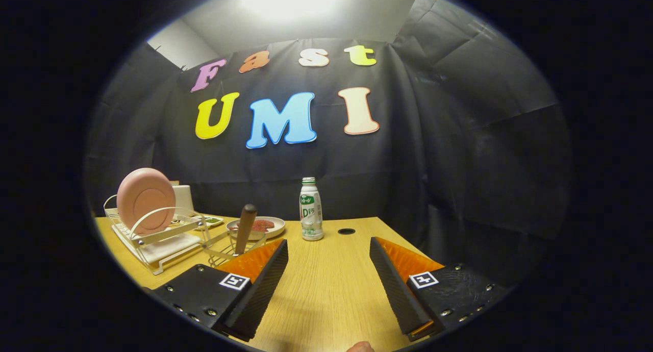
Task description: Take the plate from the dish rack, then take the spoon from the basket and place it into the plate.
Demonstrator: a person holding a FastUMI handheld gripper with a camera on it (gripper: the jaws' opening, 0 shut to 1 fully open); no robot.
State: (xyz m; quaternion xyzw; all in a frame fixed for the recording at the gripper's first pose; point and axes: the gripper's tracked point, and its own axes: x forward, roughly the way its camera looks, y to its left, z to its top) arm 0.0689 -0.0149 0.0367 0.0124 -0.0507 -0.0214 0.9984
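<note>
A white plastic bottle with a green cap and green label [310, 209] stands upright on the light wooden table [326, 285]. Just to the bottle's left sits a shallow pale dish holding something reddish [262, 226]. Farther left of the bottle lies a small white tray with green contents [210, 221]. Just right of the bottle, a small dark round hole [346, 231] marks the tabletop.

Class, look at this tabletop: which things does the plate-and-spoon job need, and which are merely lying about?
Needed:
pink plate, upright in the dish rack
spoon, handle up in the wire basket
gripper, open over bare table

Lying about:
milk bottle
dish of food
small green tray
</note>
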